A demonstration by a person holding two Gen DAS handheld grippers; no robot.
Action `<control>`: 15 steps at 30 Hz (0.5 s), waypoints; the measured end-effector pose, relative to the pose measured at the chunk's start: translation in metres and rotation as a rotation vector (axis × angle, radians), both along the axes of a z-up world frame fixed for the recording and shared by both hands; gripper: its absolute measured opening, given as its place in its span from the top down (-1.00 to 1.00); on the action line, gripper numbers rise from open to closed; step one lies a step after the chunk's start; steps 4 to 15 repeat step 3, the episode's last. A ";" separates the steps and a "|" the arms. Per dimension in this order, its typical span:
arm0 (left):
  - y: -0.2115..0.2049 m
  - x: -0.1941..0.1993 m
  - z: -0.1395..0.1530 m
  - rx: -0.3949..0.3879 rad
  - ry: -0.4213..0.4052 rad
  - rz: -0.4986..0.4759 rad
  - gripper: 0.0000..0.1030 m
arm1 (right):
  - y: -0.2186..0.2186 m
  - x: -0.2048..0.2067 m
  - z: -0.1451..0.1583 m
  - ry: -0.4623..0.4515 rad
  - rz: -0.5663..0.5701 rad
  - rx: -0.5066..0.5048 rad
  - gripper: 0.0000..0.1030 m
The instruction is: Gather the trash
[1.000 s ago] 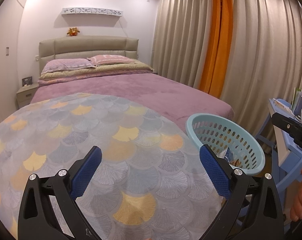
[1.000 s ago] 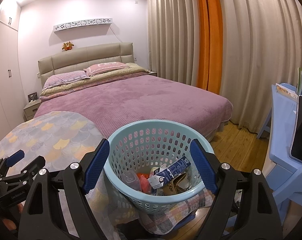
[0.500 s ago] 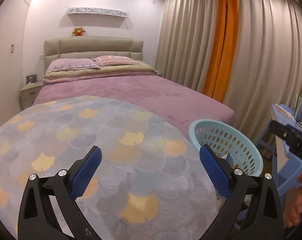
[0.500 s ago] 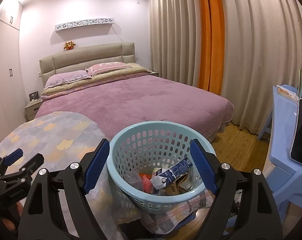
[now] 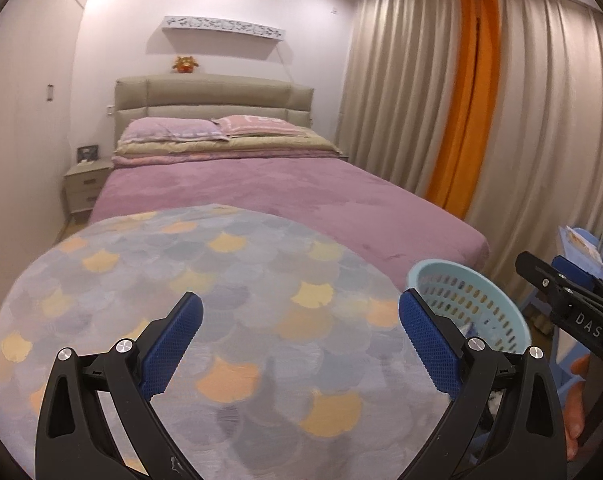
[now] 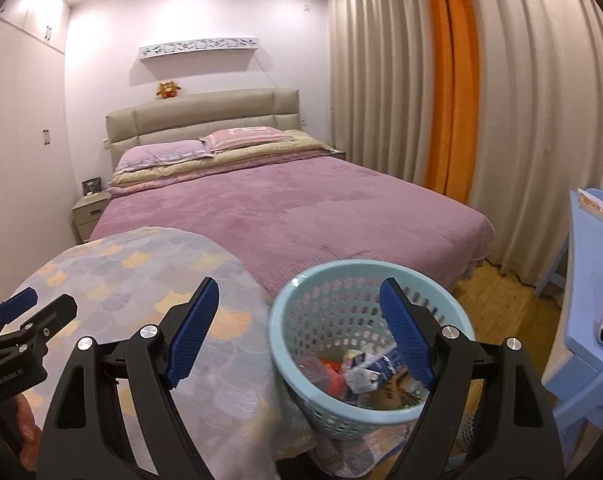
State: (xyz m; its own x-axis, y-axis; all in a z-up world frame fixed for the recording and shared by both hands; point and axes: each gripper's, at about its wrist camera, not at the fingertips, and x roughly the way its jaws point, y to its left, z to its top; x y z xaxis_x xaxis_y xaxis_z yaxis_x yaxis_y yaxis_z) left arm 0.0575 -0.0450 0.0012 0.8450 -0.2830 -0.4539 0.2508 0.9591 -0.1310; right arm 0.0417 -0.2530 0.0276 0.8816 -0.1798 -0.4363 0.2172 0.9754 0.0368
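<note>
Right tool gapes wide and holds nothing; the pale blue basket of trash sits lower center-right, its rim behind the right finger. Left tool, also spread and bare, hangs over the patterned counter, basket at lower right.

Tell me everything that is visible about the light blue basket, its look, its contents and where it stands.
The light blue basket is round, looks like plastic, and has walls pierced by rows of small slots under a smooth rim. It stands upright by the edge of the table with the patterned cloth, in front of the bed. It holds trash: a crumpled carton, something orange-red, a clear plastic piece. The open right gripper is above it, not touching.
</note>
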 end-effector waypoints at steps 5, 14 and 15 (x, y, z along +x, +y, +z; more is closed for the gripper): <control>0.011 -0.001 0.006 0.016 -0.015 0.028 -0.85 | 0.010 0.007 0.003 -0.002 0.027 0.003 -0.52; 0.011 -0.001 0.006 0.016 -0.015 0.028 -0.85 | 0.010 0.007 0.003 -0.002 0.027 0.003 -0.52; 0.011 -0.001 0.006 0.016 -0.015 0.028 -0.85 | 0.010 0.007 0.003 -0.002 0.027 0.003 -0.52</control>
